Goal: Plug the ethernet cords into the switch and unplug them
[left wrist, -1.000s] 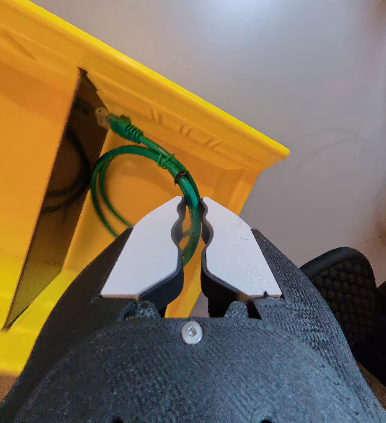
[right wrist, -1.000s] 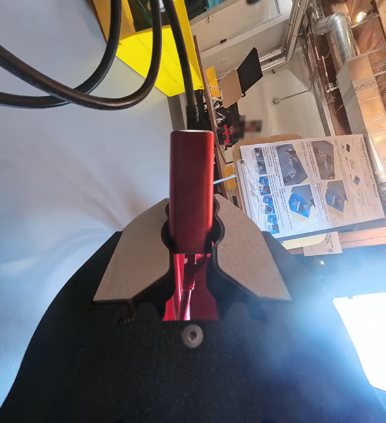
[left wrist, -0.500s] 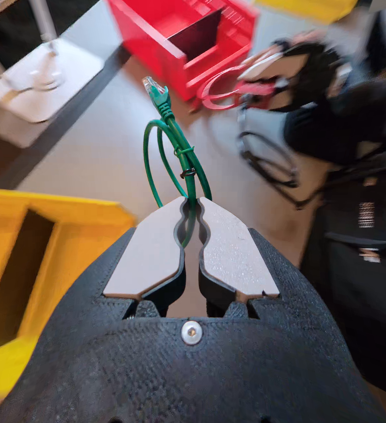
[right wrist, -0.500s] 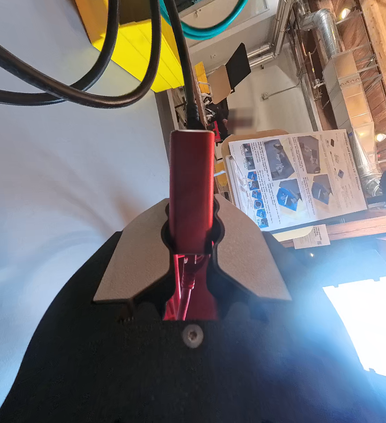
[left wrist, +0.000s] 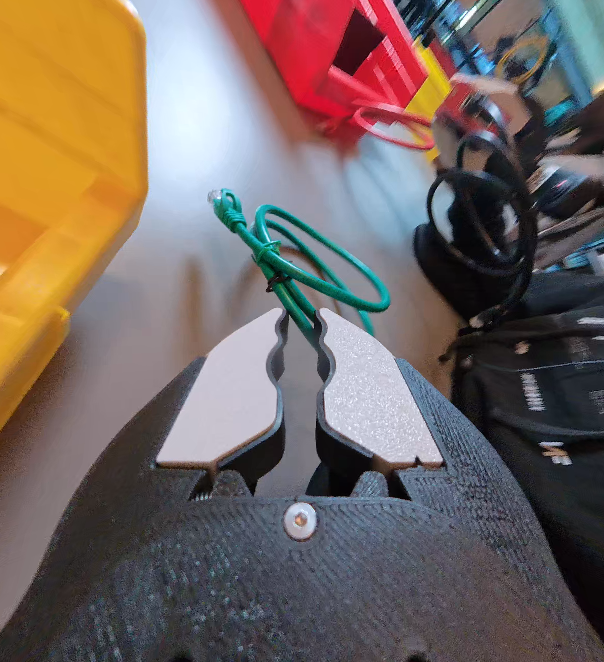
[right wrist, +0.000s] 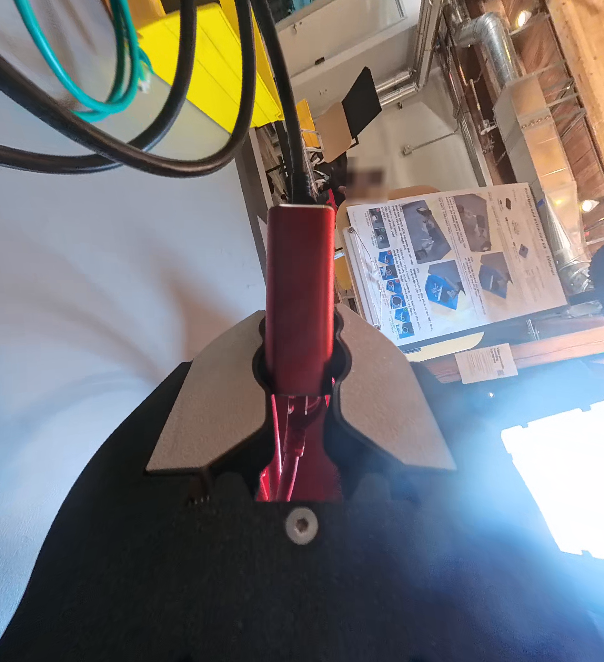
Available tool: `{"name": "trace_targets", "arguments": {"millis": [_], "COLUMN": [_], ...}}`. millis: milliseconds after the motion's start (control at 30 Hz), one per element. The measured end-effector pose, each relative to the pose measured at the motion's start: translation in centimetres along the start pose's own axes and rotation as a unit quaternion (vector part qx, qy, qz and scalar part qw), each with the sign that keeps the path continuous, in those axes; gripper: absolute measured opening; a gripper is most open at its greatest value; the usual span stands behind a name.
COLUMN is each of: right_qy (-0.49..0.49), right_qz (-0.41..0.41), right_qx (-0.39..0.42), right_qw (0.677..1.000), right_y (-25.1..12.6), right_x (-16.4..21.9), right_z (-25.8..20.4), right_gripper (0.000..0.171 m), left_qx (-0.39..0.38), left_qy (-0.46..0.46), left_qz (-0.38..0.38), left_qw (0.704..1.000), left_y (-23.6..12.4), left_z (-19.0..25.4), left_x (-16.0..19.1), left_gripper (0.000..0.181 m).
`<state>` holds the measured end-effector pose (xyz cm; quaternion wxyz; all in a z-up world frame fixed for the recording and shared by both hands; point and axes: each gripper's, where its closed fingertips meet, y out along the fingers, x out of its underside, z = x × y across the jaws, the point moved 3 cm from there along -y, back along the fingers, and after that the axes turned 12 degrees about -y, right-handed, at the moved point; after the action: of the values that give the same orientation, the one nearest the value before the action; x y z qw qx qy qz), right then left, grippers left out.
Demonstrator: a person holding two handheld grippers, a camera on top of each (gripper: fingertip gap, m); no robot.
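Green ethernet cord (left wrist: pixel 295 267) is clamped in your left gripper (left wrist: pixel 300 317), right of the yellow bin (left wrist: pixel 53 172), while your right gripper (right wrist: pixel 298 327) is closed around the red switch (right wrist: pixel 298 286).

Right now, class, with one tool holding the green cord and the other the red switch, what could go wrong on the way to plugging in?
1. The left tool pinches the green cord well behind its plug, so the plug may wobble and miss a port.
2. The cord is coiled and tied; the loop may snag.
3. The black cable hanging from the red switch in the right tool could tangle with the green loop.
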<state>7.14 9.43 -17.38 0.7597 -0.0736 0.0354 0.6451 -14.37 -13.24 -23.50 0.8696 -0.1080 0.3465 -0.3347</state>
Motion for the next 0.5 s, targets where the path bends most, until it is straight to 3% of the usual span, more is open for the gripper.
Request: {"name": "trace_targets", "arguments": {"millis": [100,233,300,400,500], "right_qy": [0.000,-0.002,-0.003,-0.003,-0.002], "right_qz": [-0.003,-0.004,-0.003,-0.004,-0.005], "right_qx": [-0.003,-0.005,-0.003,-0.001,-0.002], "right_qw": [1.000,1.000,1.000,1.000,1.000], "right_y": [0.2,0.3,0.3,0.2,0.2], "right_x": [0.1,0.0,-0.1,-0.1,-0.1], "right_z": [-0.2,-0.3,-0.2,-0.2,-0.2], "right_gripper": [0.028,0.028,0.032,0.029,0.029], "left_qx": [-0.102,-0.201,-0.183,-0.090,-0.088], "left_qy": [0.086,0.225,0.286,0.346,0.382], "left_qz": [-0.038,-0.062,-0.082,-0.161,-0.267], "left_qw": [0.990,0.951,0.937,0.920,0.881], "left_y": [-0.8,-2.1,-2.0,-0.5,1.1], "left_z": [-0.6,0.3,2.0,4.7,4.4], "left_x": [1.4,1.9,2.5,5.5,8.4], "left_gripper": [0.021,0.025,0.025,0.022,0.025]}}
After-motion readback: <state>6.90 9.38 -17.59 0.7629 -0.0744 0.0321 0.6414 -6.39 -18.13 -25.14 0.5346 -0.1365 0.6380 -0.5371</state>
